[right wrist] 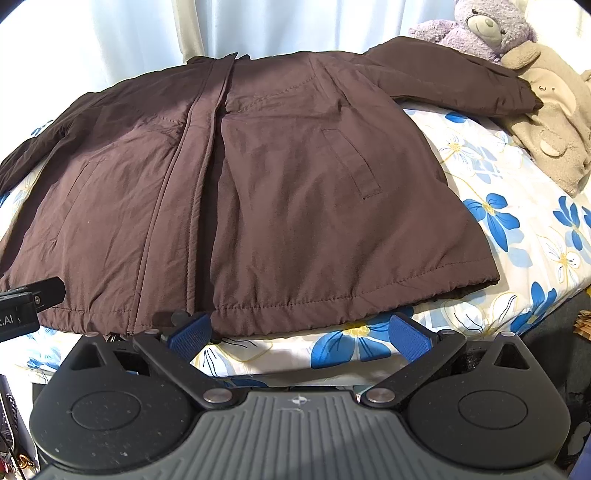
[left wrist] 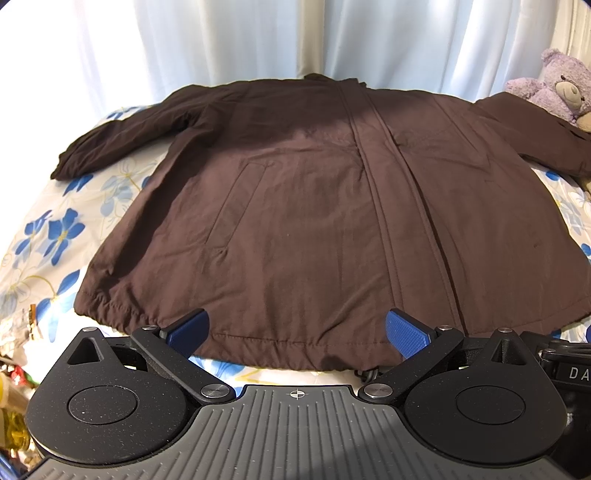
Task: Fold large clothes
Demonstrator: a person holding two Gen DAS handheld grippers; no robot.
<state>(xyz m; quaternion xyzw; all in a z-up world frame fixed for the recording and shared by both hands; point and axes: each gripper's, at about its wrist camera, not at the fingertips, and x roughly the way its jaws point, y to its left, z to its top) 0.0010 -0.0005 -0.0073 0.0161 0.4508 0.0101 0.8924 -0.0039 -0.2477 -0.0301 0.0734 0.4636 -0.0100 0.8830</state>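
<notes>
A dark brown jacket [left wrist: 295, 206] lies spread flat, front up, on a bed with a blue-flowered sheet [left wrist: 55, 229]; both sleeves stretch out sideways. My left gripper [left wrist: 297, 330] is open, its blue pads over the near hem left of the centre placket, nothing between them. In the right wrist view the same jacket [right wrist: 258, 192] fills the frame. My right gripper [right wrist: 301, 332] is open just short of the hem, over the sheet [right wrist: 498, 192] near the bed's front edge. The left gripper's body [right wrist: 26, 304] shows at the far left of that view.
A purple teddy bear [right wrist: 480, 26] and a beige plush toy [right wrist: 550, 122] lie at the bed's far right, touching the jacket's right sleeve. Pale curtains [left wrist: 295, 37] hang behind the bed. Clutter [left wrist: 14, 369] sits beside the bed at the lower left.
</notes>
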